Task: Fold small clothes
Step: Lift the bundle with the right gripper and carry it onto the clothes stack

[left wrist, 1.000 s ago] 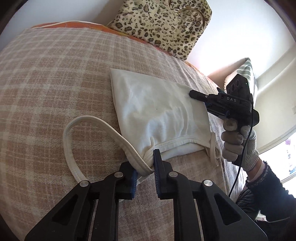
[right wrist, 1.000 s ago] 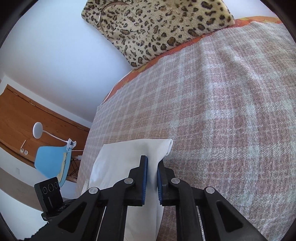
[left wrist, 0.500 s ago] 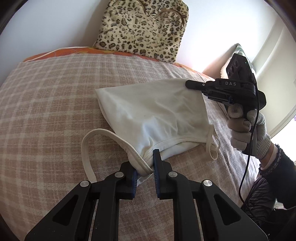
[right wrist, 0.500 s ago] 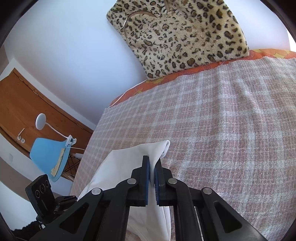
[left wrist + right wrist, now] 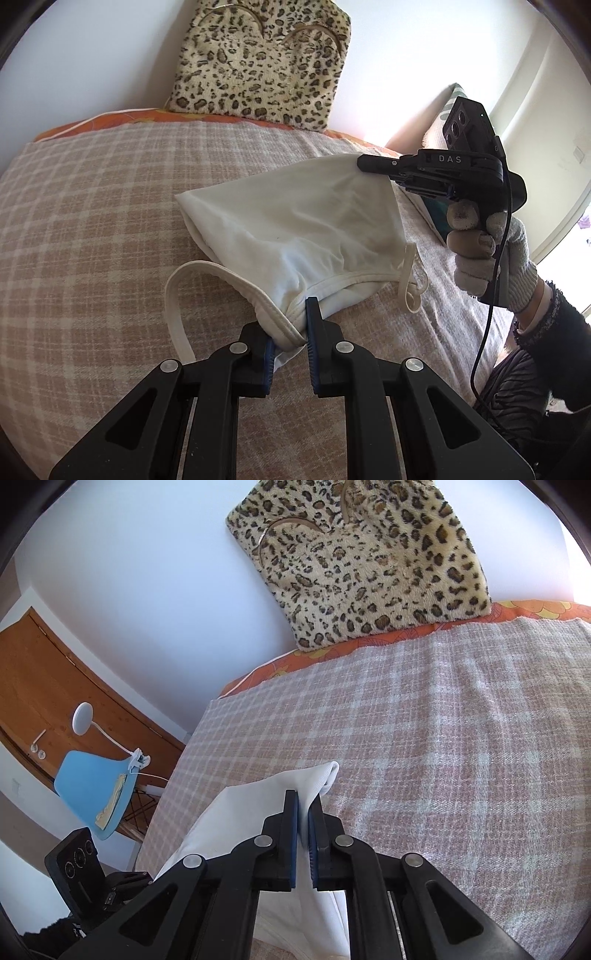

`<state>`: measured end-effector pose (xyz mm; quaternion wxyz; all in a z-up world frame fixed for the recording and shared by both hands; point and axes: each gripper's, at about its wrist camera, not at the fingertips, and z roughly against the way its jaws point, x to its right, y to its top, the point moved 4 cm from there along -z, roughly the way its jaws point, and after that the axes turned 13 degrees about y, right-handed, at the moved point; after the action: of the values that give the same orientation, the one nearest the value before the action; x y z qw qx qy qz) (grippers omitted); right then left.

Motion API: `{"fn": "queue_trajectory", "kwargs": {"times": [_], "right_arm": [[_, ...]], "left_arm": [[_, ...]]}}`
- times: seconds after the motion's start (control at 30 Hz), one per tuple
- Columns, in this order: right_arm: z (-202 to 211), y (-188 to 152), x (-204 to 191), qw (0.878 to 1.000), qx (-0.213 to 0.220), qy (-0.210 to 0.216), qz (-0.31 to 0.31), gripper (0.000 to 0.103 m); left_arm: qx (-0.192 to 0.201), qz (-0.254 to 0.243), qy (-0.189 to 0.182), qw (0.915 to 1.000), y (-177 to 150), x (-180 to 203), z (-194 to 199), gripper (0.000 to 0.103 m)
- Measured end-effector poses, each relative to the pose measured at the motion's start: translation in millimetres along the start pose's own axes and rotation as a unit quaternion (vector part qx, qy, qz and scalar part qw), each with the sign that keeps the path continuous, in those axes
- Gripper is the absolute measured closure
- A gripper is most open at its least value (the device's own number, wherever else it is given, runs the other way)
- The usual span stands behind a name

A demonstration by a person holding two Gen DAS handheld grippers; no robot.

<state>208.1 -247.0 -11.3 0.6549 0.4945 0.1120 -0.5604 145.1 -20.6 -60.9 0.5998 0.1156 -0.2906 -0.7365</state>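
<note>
**Over the plaid bed, a white top held at two ends**

Between our two grippers hangs a small white cotton camisole (image 5: 295, 225) with thin cream shoulder straps, partly lifted off the pink-and-cream checked blanket (image 5: 92, 206). Its long axis runs from the neckline, nearest the left wrist camera, up and away to the right, where the hem corner is raised.

We cannot see the underside of the garment or how many layers are folded together. Our left gripper (image 5: 290, 338) has its blue pads set around the bunched neckline edge; a gap shows between the pads, so we cannot tell whether they truly pinch the cloth. Our right gripper (image 5: 303, 834) has its pads pressed together on the hem corner, a small tip of fabric poking out beyond them. From the left wrist camera, its fingers are seen edge-on, held by a gloved hand (image 5: 491, 258).

One strap (image 5: 177, 295) loops on the blanket to the left; the other dangles at the right.

A leopard-print fuzzy cushion (image 5: 365, 561) leans on the white wall. A blue chair (image 5: 92, 786) stands beside the bed, partly cut off.
</note>
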Motion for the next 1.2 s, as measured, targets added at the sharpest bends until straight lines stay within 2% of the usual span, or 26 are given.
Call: {"fn": "queue_trajectory", "kwargs": {"times": [0.33,0.63,0.9,1.2], "right_arm": [[27.2,-3.3,-9.8,1.000,0.015,-0.014,0.007,0.100],[82.9,7.2,-11.0,0.999,0.042,-0.032,0.013,0.100],[141.0,9.3,9.8,0.996,0.069,-0.052,0.010,0.100],[204.7,9.2,36.5,0.991,0.101,-0.085,0.005,0.100]], "left_arm": [[0.016,-0.016,-0.017,0.9996,5.7,29.2,2.0,0.090],[0.040,-0.050,-0.047,0.9968,19.6,82.3,2.5,0.090],[0.066,-0.086,-0.064,0.9920,42.8,130.1,-0.1,0.091],[0.075,-0.124,-0.099,0.9845,59.5,190.5,-17.0,0.091]]}}
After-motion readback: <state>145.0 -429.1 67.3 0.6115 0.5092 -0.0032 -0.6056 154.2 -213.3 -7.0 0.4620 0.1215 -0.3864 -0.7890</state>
